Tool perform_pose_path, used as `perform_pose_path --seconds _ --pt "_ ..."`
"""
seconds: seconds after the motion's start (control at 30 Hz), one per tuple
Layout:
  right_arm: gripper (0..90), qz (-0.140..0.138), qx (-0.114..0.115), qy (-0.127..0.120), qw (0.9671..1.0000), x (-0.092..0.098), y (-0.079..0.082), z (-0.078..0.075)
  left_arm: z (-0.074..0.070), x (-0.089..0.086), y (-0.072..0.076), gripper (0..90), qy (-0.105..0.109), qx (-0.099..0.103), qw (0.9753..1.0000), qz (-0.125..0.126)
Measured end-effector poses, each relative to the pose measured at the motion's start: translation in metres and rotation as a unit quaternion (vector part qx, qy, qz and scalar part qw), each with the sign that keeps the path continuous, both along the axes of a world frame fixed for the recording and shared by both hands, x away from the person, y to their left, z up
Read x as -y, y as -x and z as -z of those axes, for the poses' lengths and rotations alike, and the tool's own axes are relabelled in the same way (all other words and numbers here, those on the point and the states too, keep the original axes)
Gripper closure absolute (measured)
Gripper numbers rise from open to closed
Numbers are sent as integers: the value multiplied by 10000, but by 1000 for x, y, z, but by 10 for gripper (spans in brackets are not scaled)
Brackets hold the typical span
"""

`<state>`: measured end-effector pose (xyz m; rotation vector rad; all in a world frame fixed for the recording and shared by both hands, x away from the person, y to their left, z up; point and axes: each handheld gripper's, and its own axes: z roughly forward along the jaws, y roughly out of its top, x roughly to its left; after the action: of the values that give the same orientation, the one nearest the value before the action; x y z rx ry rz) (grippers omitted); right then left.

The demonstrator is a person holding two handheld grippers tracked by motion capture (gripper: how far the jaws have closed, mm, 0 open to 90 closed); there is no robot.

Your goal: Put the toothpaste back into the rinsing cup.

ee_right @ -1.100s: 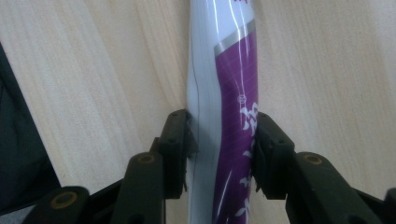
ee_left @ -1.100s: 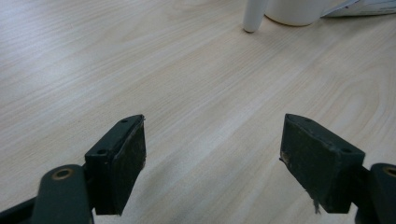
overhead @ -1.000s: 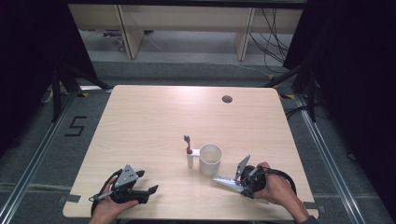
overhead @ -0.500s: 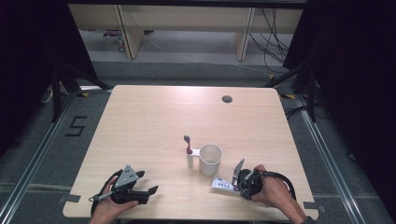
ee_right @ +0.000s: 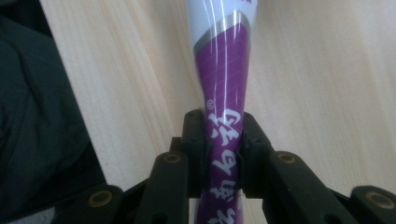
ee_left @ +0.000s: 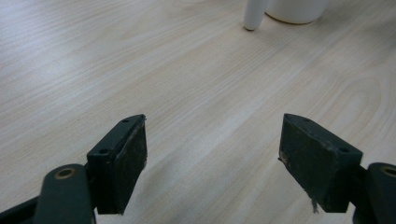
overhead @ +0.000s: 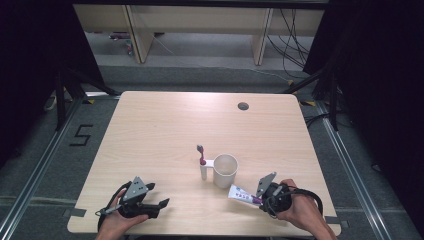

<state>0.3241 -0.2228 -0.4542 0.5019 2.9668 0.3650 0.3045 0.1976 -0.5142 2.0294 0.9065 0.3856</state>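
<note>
A white cup (overhead: 225, 170) stands near the middle of the wooden table (overhead: 165, 130). A toothbrush (overhead: 202, 161) with a white handle and pink neck stands upright just left of it. My right gripper (overhead: 256, 199) sits at the front right, shut on a purple and white toothpaste tube (overhead: 242, 194) that points left toward the cup; the right gripper view shows the tube (ee_right: 223, 84) pinched between both jaws at my right gripper (ee_right: 223, 149). My left gripper (overhead: 161, 205) rests at the front left, open and holding nothing, as at my left gripper (ee_left: 212, 154). The cup's base (ee_left: 296, 8) and the toothbrush handle (ee_left: 254, 14) lie far ahead of it.
A round cable hole (overhead: 243, 106) marks the table's far right. Shelving legs (overhead: 136, 35) and cables (overhead: 290, 35) lie on the floor beyond the far edge. A dark sleeve (ee_right: 37, 121) borders the table edge in the right gripper view.
My right gripper has drawn back toward the front edge with the toothpaste tube and lowered it nearer the table. The left gripper has stayed put.
</note>
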Motion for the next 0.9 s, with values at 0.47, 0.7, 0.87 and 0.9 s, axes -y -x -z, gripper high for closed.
perform_pose_path --seconds 0.47,0.7,0.87,0.9 --pt "763 533 948 -1778 9780 31 13 -26 -1 0 0 229 105 15 9999 -44" --pt "764 906 1176 -2860 9466 37 4 -39 0 0 0 229 98 10 9999 -31" --pt "765 1017 1359 -3323 9278 34 -5 -47 -1 -2 -1 229 11 6 10000 2" --pt "765 1009 1411 -3434 9230 34 -8 -49 -1 -2 -1 229 0 8 10000 -7"
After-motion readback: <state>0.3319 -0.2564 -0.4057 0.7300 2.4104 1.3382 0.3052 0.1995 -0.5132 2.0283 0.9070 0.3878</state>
